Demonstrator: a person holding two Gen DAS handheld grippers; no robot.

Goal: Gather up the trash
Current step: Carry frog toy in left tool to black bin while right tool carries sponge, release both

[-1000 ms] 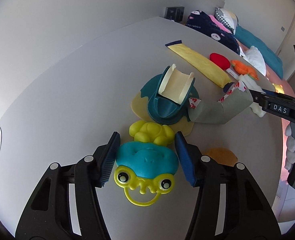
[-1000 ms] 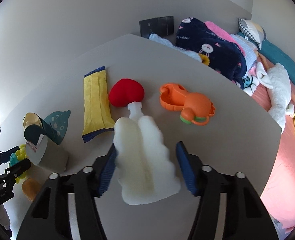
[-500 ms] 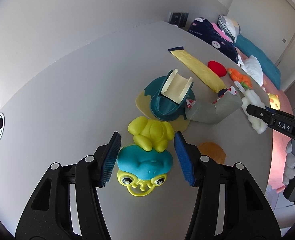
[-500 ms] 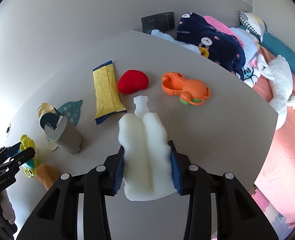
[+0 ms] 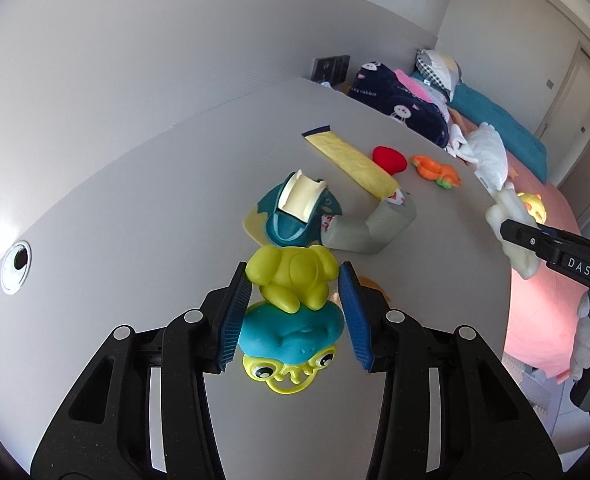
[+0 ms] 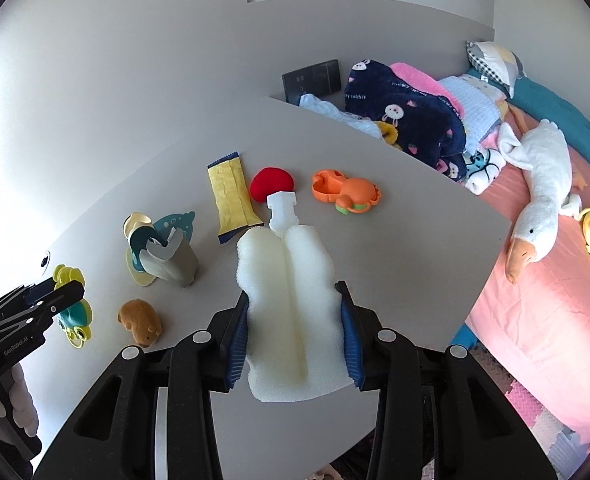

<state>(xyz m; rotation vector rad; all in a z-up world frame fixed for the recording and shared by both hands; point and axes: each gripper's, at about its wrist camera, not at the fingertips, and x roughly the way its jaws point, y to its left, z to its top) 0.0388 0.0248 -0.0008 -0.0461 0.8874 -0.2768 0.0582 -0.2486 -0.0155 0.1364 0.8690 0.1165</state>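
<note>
Both jaws grip now. My right gripper (image 6: 295,334) has just been closing on the white foam piece (image 6: 285,300), pads pressed into its two sides, and the foam hangs above the near edge of the grey table (image 6: 395,208). My left gripper (image 5: 293,320) has also just been closing, w/ the frog toy (image 5: 291,316) between its blue pads; they clamp its teal and yellow body, at the near left part of the table.

Handling, as I judge: the foam is very light and soft, it dents under the pads, so a gentle squeeze at mid-body is enough; too hard and it may tear or crumble. Its hard white plastic neck (image 6: 281,210) is the stiff part, but small for a grip. The frog is smooth plastic, prob. a bit slippery, so the wide teal body is the best place.

Foam's long axis runs near to far along my fingers, neck pointing far, toward the red cushion (image 6: 272,184). Frog's axis is similar, face toward me.
</note>
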